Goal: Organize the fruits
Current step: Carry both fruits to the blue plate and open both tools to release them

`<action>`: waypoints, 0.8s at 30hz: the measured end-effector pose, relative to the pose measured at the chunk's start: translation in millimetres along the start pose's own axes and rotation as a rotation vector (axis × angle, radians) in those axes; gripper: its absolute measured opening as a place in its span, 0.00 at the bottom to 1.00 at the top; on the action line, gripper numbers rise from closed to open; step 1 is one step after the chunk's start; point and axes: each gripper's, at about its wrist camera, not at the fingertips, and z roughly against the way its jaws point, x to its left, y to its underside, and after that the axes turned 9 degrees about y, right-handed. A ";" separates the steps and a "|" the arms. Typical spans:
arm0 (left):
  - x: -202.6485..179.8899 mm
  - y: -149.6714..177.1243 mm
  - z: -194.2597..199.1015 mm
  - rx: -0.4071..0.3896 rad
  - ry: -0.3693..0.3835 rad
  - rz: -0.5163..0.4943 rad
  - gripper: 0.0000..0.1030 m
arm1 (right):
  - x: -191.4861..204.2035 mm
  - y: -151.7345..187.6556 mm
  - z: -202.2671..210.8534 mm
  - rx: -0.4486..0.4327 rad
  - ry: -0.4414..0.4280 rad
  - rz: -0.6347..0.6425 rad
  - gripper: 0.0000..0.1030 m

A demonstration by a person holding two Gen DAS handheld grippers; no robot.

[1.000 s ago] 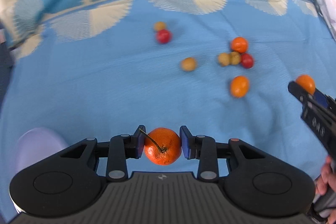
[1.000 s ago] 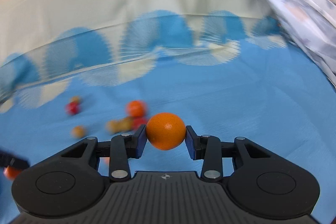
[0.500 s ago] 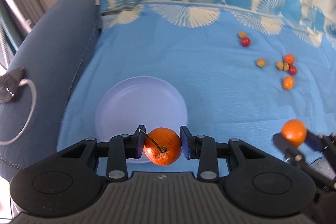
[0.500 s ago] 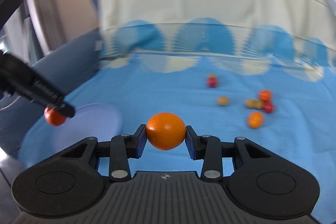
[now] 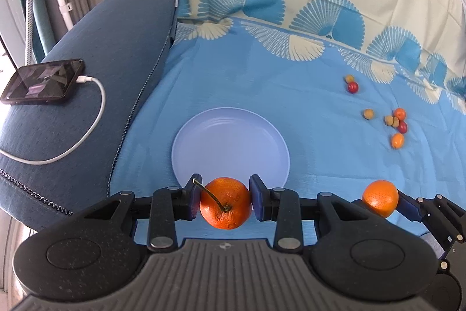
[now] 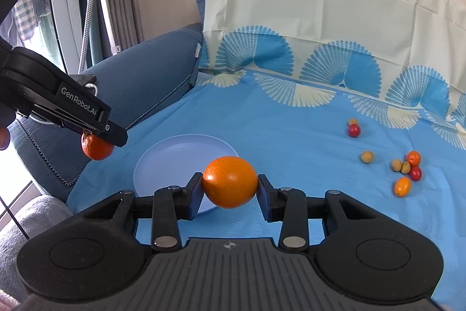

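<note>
The plate lies bare on the blue cloth, so nothing has been sorted onto it yet. The left gripper has its fingers clenched on a stemmed orange, held in the air just at the plate's near rim. The right gripper is clamped on a smooth orange, also off the cloth and close to the plate's near edge. Both fruits look about ready to be set down (judging by how near the plate they hang), but neither has been let go.

A good deal is left. Well apart from the plate, to the right, the small fruits remain scattered on the cloth: a red one touching a yellowish one farther back, a lone tan one, and a loose cluster of orange, tan and red pieces. I reckon the task is in its early part, with the first two placings pending.
</note>
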 end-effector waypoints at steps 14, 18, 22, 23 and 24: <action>18.4 -12.4 -28.7 0.025 0.015 0.036 0.38 | 19.6 -9.1 -29.5 0.041 -0.010 0.040 0.40; 22.3 -15.7 -45.1 0.046 0.010 0.042 0.38 | 24.4 -9.9 -44.9 0.060 -0.020 0.045 0.40; 28.4 -20.4 -66.4 0.070 0.012 0.049 0.38 | 29.9 -11.7 -63.4 0.079 -0.032 0.047 0.40; 30.3 -22.3 -71.9 0.073 0.012 0.055 0.38 | 31.3 -12.3 -68.7 0.082 -0.034 0.048 0.40; 31.7 -23.8 -77.9 0.079 0.012 0.058 0.38 | 32.2 -12.9 -74.6 0.087 -0.035 0.050 0.40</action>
